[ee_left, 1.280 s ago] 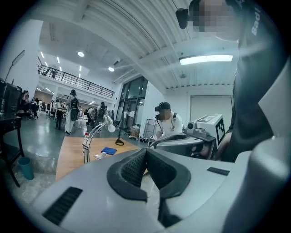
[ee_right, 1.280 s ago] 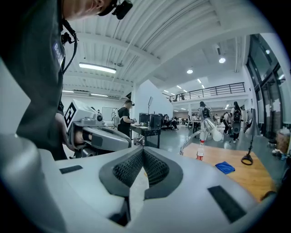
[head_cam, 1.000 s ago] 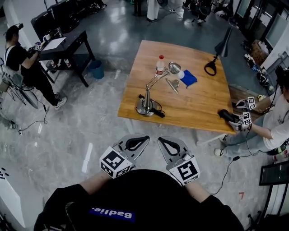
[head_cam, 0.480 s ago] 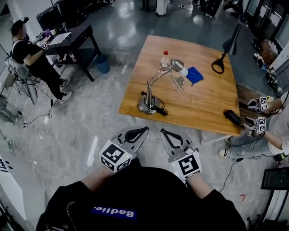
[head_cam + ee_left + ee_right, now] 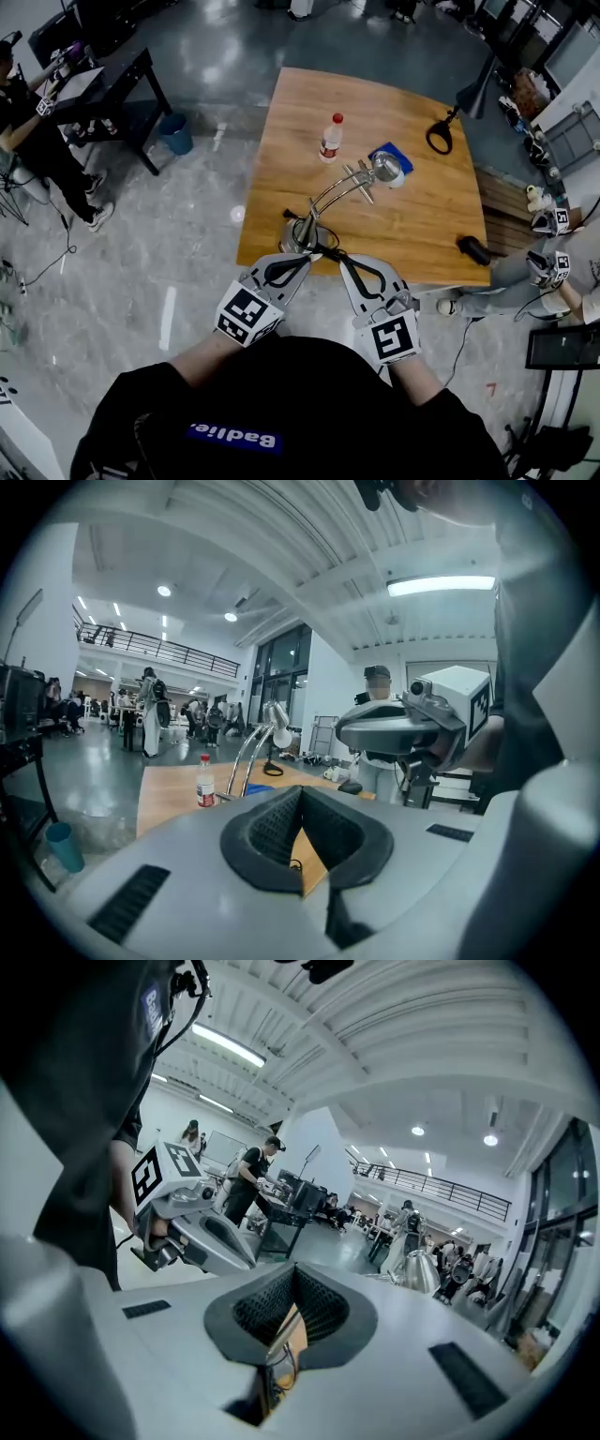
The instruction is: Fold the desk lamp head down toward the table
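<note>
A chrome desk lamp stands near the front edge of the wooden table [image 5: 422,220]. Its round base [image 5: 298,236] carries a curved arm that rises to the head [image 5: 385,168], which is raised. My left gripper [image 5: 306,260] and right gripper [image 5: 344,263] are both shut and empty, side by side just short of the base at the table's edge. The left gripper view shows its shut jaws [image 5: 300,803], with the lamp head [image 5: 276,715] beyond them. Past the shut jaws [image 5: 293,1283] in the right gripper view, the lamp head [image 5: 422,1272] shows.
On the table are a plastic bottle [image 5: 329,138], a blue cloth [image 5: 391,154], a black lamp [image 5: 439,137] at the far edge and a black object [image 5: 472,250] at the right corner. A person with grippers [image 5: 553,267] sits to the right. A black desk [image 5: 112,94] and blue bin [image 5: 174,132] stand at the left.
I have come closer to the table. Both shut grippers moved forward, from over the floor to the table's front edge beside the lamp base. The lamp's posture looks unchanged.
</note>
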{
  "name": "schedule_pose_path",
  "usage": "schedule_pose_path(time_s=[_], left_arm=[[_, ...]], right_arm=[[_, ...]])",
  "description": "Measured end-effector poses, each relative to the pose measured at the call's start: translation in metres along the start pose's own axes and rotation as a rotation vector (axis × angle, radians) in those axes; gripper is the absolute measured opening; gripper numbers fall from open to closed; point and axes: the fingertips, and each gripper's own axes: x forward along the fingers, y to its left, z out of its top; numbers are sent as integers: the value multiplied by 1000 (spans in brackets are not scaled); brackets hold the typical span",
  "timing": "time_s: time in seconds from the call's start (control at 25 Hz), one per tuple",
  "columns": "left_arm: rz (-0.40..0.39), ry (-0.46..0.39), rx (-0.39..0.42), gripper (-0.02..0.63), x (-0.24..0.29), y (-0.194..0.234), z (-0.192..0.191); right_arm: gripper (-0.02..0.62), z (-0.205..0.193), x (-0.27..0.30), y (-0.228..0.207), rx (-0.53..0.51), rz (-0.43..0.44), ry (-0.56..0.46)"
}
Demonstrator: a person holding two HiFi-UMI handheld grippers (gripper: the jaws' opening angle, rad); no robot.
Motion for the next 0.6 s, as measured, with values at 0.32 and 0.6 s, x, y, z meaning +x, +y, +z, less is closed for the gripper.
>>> schedule_pose_path(time_s=[0.32,0.6], left_arm=[[-62,43,13,9,33,53,-23],[12,137,-31,11,61,85,-57]], right_arm=[[5,1,37,-41,-80,-117,87],[6,-21,54,-68,-279,-111,250]])
